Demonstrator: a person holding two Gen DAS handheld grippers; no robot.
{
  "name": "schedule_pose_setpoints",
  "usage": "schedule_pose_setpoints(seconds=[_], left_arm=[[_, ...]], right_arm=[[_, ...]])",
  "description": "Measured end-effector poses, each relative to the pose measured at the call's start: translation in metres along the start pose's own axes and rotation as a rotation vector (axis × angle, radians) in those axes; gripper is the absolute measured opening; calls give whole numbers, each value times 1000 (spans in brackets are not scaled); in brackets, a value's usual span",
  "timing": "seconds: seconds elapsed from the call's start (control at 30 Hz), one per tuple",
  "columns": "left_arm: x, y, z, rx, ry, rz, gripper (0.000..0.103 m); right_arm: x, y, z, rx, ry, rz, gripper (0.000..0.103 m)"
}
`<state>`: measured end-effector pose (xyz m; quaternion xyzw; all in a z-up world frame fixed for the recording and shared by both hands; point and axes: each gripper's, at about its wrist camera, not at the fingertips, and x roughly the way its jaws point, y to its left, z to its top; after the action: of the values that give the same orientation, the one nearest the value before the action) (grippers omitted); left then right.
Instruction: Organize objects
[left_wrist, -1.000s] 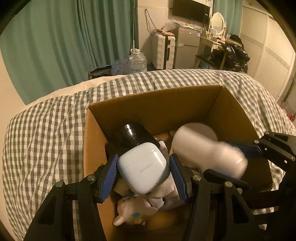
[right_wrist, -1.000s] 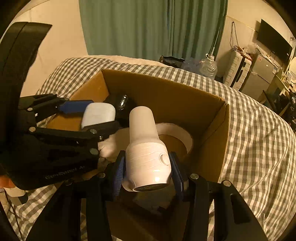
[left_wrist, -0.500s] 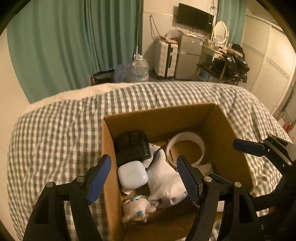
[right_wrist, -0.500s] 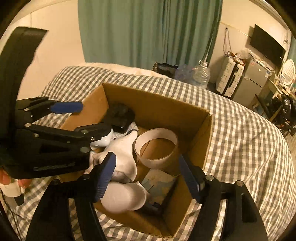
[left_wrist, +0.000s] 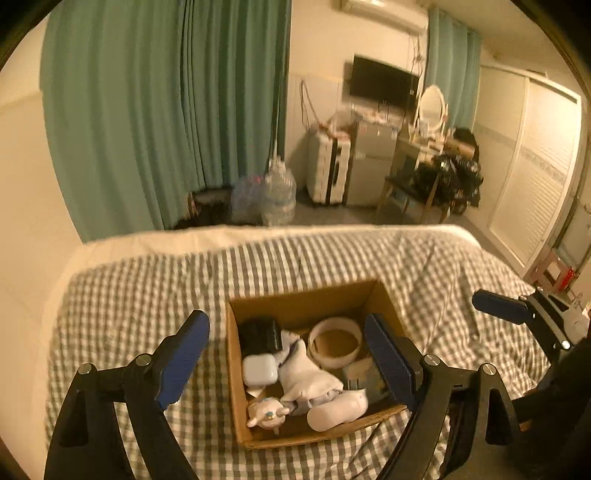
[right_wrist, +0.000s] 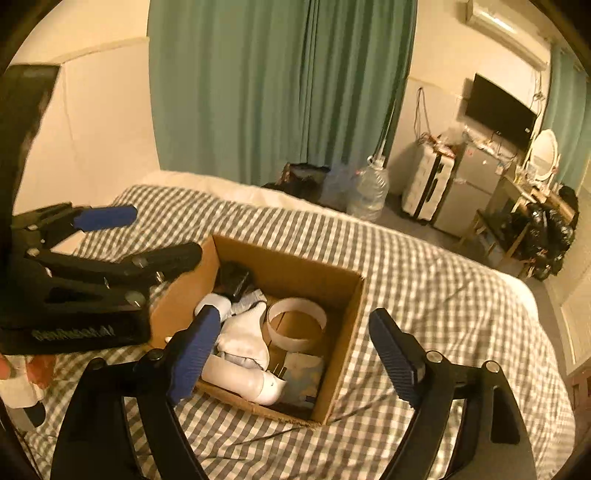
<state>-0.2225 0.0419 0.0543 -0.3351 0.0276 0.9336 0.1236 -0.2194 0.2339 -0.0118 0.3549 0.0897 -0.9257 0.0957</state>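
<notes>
Both grippers' jaws just opened, empty, above cardboard box (left_wrist: 306, 299). Left gripper (left_wrist: 291, 354) view alone shows the plush toy (left_wrist: 266, 415); right gripper (right_wrist: 291, 354) view, a hand (right_wrist: 22, 373).

Dim warm yellow indoor light, slight motion blur, strong fisheye bending, dark vignetted corners

Bedcover (left_wrist: 129, 306): grey-and-white check. Cardboard box (left_wrist: 306, 299): plain brown. Contents: white earbud case (left_wrist: 259, 370), black pouch (left_wrist: 258, 334), white tape ring (left_wrist: 334, 347), white bottle (left_wrist: 338, 408). Curtain (left_wrist: 147, 110): teal. Gripper pads (left_wrist: 183, 356): blue.
</notes>
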Motion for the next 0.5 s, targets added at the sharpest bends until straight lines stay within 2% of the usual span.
schedule_pose_setpoints(seconds=[0.13,0.23,0.5], left_arm=[[-39,-2,11,12,-55,25,89],[-67,-2,14,12,-102,49,99],[-123,-7,5,15,-181,73,99]], right_arm=[[-35,-3,4,11,-64,-12,89],[-60,-4,8,25,-105,-32,92],[-121,0,6,32,-207,-95,100]])
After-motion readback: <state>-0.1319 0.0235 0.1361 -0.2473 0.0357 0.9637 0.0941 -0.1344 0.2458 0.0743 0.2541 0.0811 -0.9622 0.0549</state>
